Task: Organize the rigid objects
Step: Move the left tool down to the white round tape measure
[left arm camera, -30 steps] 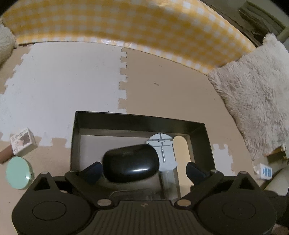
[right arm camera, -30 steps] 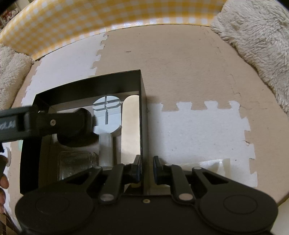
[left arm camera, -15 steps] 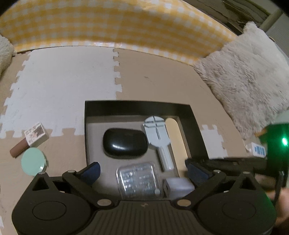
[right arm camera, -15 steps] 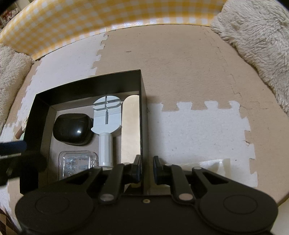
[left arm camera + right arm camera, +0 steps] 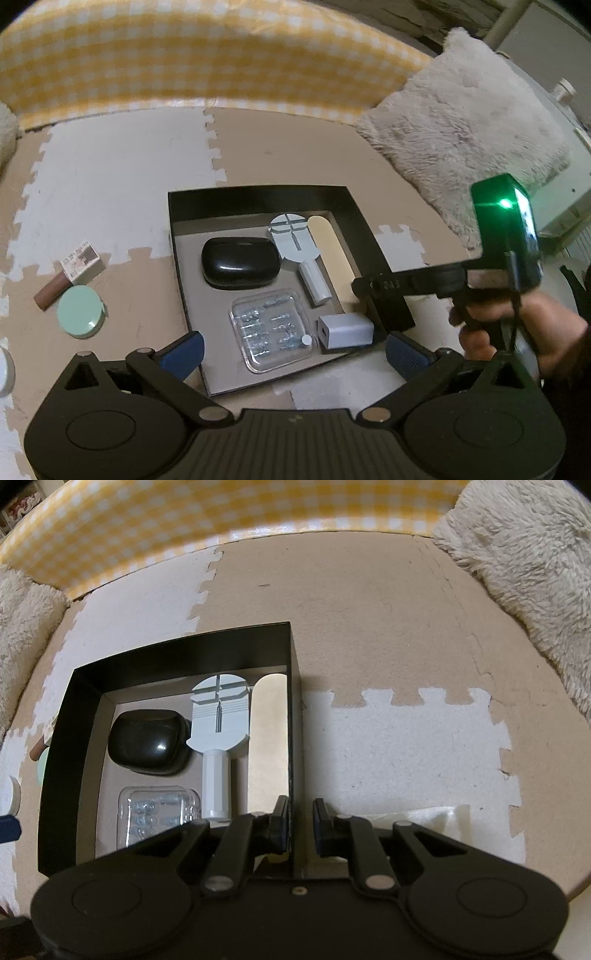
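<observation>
A black open box (image 5: 258, 194) (image 5: 177, 646) lies on the foam mat. Inside lie a black case (image 5: 239, 262) (image 5: 147, 741), a pale grey tool (image 5: 295, 240) (image 5: 218, 716), a beige flat stick (image 5: 330, 254) (image 5: 267, 738), a clear blister pack (image 5: 275, 328) (image 5: 155, 812) and a white charger block (image 5: 345, 329). My left gripper (image 5: 293, 356) is open and empty, raised above the box's near edge. My right gripper (image 5: 298, 825) is shut on the box's right wall; it also shows in the left wrist view (image 5: 373, 291).
Left of the box lie a small printed carton (image 5: 82, 261), a brown tube (image 5: 51, 293) and a mint round lid (image 5: 82, 312). A fluffy cushion (image 5: 461, 147) (image 5: 524, 554) lies at the right. A yellow checked cloth (image 5: 184, 66) borders the back.
My left gripper let go of the black case inside the box, then rose and drew back, open. The right gripper stayed clamped on the box wall.
</observation>
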`<action>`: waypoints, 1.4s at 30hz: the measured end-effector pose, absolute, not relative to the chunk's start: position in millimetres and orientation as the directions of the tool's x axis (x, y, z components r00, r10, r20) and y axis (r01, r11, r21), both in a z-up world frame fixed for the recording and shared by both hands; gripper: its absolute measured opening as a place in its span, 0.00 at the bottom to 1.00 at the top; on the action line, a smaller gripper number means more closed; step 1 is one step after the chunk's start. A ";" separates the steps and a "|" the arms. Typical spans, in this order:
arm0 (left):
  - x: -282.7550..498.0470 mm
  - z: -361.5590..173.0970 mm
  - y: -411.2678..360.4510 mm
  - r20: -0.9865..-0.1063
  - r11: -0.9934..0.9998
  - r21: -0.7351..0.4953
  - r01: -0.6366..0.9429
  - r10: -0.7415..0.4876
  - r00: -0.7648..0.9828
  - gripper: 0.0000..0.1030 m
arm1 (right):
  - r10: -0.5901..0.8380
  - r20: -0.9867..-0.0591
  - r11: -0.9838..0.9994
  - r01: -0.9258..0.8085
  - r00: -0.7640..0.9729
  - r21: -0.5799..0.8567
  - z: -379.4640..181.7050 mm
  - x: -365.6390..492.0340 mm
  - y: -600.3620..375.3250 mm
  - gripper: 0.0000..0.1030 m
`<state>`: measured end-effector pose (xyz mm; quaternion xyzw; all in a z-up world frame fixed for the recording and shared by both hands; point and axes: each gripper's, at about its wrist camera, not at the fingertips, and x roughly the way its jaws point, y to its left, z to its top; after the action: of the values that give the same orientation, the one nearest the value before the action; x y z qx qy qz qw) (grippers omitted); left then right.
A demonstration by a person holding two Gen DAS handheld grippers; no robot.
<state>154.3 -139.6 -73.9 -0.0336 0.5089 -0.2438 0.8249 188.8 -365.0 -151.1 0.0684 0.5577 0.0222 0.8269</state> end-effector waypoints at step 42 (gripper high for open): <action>200.5 -92.2 67.3 -0.842 0.953 0.013 0.303 -0.153 0.518 1.00 | 0.106 -0.919 0.991 0.030 0.379 0.127 -151.2 188.4 -362.9 0.15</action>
<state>200.5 67.3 -92.2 0.0791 0.4732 -0.1312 0.8675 188.4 -362.9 -151.2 0.0611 0.5567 0.0228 0.8281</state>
